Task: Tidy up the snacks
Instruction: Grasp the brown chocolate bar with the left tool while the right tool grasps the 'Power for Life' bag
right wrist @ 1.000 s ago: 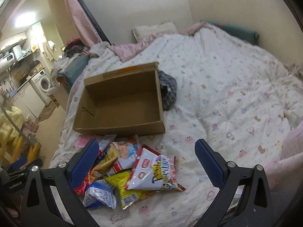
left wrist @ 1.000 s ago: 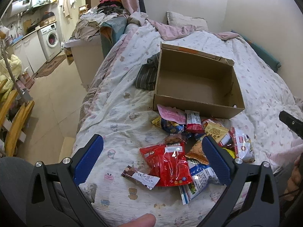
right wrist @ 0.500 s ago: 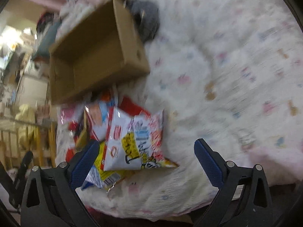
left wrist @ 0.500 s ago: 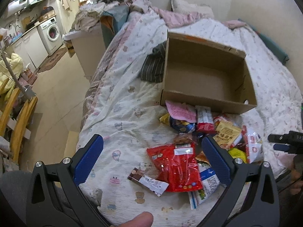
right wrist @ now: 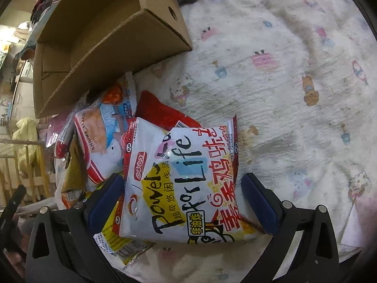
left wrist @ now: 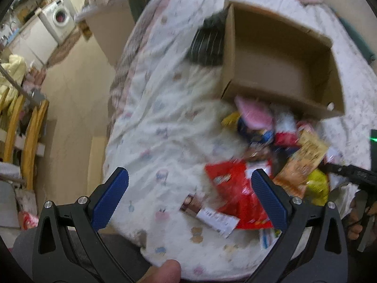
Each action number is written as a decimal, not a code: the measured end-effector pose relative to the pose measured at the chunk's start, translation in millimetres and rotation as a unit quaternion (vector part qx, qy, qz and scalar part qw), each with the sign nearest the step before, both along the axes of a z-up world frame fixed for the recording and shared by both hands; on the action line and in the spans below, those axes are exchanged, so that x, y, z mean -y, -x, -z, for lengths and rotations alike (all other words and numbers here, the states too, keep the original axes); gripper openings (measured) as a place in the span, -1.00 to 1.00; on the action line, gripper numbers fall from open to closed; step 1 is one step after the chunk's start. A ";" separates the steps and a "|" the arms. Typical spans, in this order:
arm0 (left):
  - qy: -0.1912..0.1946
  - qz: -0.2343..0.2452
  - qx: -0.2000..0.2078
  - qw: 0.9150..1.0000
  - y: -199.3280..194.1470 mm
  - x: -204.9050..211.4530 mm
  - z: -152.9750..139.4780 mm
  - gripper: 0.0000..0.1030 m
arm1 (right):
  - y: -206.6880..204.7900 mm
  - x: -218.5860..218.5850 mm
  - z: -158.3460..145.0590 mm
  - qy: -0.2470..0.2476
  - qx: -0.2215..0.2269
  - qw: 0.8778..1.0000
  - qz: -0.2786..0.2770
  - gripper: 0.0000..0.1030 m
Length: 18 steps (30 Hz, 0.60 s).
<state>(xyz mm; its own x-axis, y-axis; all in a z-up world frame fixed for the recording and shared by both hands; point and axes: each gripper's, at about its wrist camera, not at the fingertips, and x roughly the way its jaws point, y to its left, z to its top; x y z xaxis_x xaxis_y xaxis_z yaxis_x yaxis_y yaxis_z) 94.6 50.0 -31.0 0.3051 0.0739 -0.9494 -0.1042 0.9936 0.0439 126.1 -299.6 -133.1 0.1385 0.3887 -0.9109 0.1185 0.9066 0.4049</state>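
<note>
An empty cardboard box point(left wrist: 278, 54) lies open on the bed, also in the right wrist view point(right wrist: 101, 30). A pile of snack packets lies in front of it. My right gripper point(right wrist: 182, 202) is open and straddles a white "Power for Life" bag point(right wrist: 181, 176), one finger on each side; touching cannot be told. A shrimp flakes bag point(right wrist: 101, 139) lies left of it. My left gripper point(left wrist: 190, 198) is open above the bed, over a small brown-and-white bar point(left wrist: 208, 214) and a red bag point(left wrist: 235, 188).
A dark striped cloth point(left wrist: 207, 44) lies left of the box. The bed edge drops to the floor point(left wrist: 77, 108) on the left, with a wooden chair point(left wrist: 26, 136) and a washing machine point(left wrist: 60, 18) beyond. The quilt point(right wrist: 294, 82) stretches right of the pile.
The right gripper has dropped down over the white bag, which now sits between its fingers. The left gripper has moved forward and lower toward the red bag and the bar.
</note>
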 end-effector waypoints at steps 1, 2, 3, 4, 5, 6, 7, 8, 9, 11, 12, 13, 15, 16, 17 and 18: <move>-0.002 0.003 -0.019 1.000 -0.8 -2.4 7.7 1.00 | 1.8 -3.5 -2.0 0.003 0.006 1.000 -0.002 0.70; -0.002 0.003 -0.035 0.999 -1.1 -4.6 14.5 1.00 | 3.5 -3.9 -4.9 0.005 0.011 1.000 0.000 0.53; -0.002 0.000 -0.049 0.999 -0.5 -7.7 21.7 0.99 | 5.4 -3.4 -6.7 0.008 0.014 1.000 0.002 0.46; 0.001 -0.006 -0.059 0.998 0.8 -10.9 27.0 0.99 | 6.3 -1.1 -8.7 0.006 0.016 1.000 0.004 0.41; 0.009 -0.019 -0.063 0.998 3.5 -15.1 31.9 0.99 | 7.6 0.9 -11.5 0.001 0.019 1.000 0.009 0.37; 0.015 -0.028 -0.064 0.997 5.5 -17.2 35.3 0.99 | 9.3 1.8 -13.8 -0.001 0.024 1.000 0.012 0.35; 0.025 -0.036 -0.071 0.996 7.6 -17.8 41.2 0.97 | 9.2 2.2 -15.3 -0.002 0.029 0.999 0.014 0.34; 0.038 -0.043 -0.078 0.995 9.3 -18.1 44.7 0.80 | 10.2 2.2 -19.8 -0.003 0.039 0.999 0.015 0.33; 0.052 -0.051 -0.086 0.994 10.7 -17.5 49.5 0.62 | 8.7 2.8 -24.0 -0.004 0.045 0.999 0.016 0.33; 0.074 -0.063 -0.101 0.990 13.6 -14.9 60.0 0.46 | 7.6 9.0 -35.4 0.003 0.065 0.998 0.022 0.33; 0.082 -0.070 -0.105 0.989 14.9 -13.4 63.8 0.43 | 7.8 11.4 -36.7 0.002 0.070 0.997 0.026 0.33; 0.089 -0.076 -0.109 0.987 16.0 -11.3 68.0 0.40 | 9.0 13.3 -40.0 0.000 0.075 0.997 0.031 0.33; 0.091 -0.085 -0.115 0.986 16.6 -9.4 74.0 0.29 | 9.2 16.2 -43.6 -0.002 0.081 0.996 0.040 0.33; 0.097 -0.095 -0.118 0.984 17.5 -9.9 77.2 0.20 | 8.6 19.6 -44.4 -0.003 0.084 0.996 0.043 0.33; 0.105 -0.107 -0.124 0.981 18.8 -11.2 80.8 0.17 | 8.5 23.5 -48.3 -0.005 0.086 0.995 0.047 0.33; 0.110 -0.115 -0.130 0.979 19.5 -12.1 84.1 0.13 | 8.3 24.1 -48.0 -0.006 0.088 0.995 0.048 0.33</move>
